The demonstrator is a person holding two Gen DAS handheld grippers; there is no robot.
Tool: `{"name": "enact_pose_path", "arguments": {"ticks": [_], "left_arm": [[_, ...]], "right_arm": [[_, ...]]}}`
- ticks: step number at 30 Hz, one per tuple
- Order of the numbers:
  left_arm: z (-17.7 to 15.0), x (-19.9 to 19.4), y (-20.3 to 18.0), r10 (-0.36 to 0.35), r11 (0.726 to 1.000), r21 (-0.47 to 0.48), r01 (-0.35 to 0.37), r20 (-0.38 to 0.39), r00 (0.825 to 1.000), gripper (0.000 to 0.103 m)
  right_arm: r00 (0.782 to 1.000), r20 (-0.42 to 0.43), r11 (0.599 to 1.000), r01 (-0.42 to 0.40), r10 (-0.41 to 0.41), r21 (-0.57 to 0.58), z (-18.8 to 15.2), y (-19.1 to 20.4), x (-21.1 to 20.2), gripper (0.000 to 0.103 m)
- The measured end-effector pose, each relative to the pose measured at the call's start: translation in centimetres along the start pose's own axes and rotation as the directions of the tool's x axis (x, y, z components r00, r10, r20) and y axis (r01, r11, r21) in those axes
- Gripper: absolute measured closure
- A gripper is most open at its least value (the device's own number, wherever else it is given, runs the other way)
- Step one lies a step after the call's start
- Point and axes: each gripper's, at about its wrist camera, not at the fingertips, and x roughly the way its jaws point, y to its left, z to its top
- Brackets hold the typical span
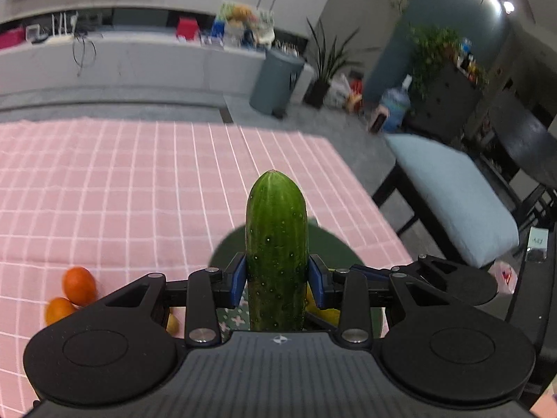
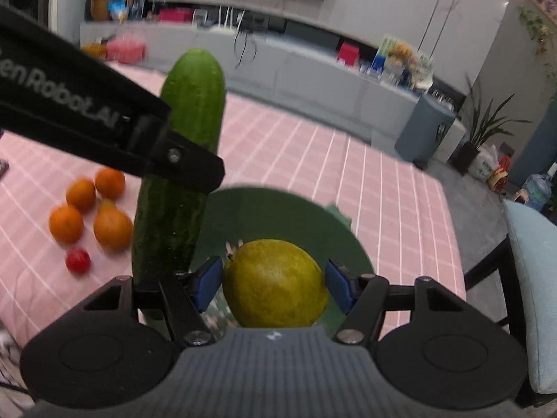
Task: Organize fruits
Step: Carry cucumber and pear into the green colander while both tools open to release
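Note:
My left gripper is shut on a green cucumber and holds it upright above a dark green plate. The right wrist view shows the same cucumber with the left gripper's finger across it. My right gripper has its blue pads on both sides of a yellow-green pear-like fruit over the plate; the pads look close to it, with a small gap on the right. Several oranges and a small red fruit lie on the pink checked cloth to the left.
Two oranges show at the left in the left wrist view. The pink tablecloth covers the table. A chair with a light blue cushion stands at the table's right edge. A grey bin and plants stand beyond.

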Motion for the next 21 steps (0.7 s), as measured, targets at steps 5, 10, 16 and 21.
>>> {"name": "enact_pose_path", "arguments": {"ticks": [5,10,16,21], "left_arm": [[-0.7,2.3,-0.3,-0.015,1.000,0.016,0.016,-0.065,0.998,0.061],[-1.6,4.2,0.0,-0.011,1.000,0.012,0.012,-0.137,0.990,0.061],[-2.0,5.3,0.7,-0.021,1.000,0.004,0.022,-0.173,0.985,0.061],[-2.0,6.1,0.6,-0.015,1.000,0.009,0.017,-0.184,0.983,0.061]], "right_arm": [[0.996,-0.083,0.999,-0.029,0.025,-0.044,0.1,-0.5,1.5,0.102],[0.989,-0.142,0.998,-0.040,0.032,-0.055,0.8,-0.6,3.3,0.100],[0.981,-0.188,0.998,-0.060,0.057,-0.008,0.0,-1.4,4.6,0.092],[0.981,-0.179,0.997,-0.063,0.070,0.042,-0.8,-1.8,4.2,0.072]]}}
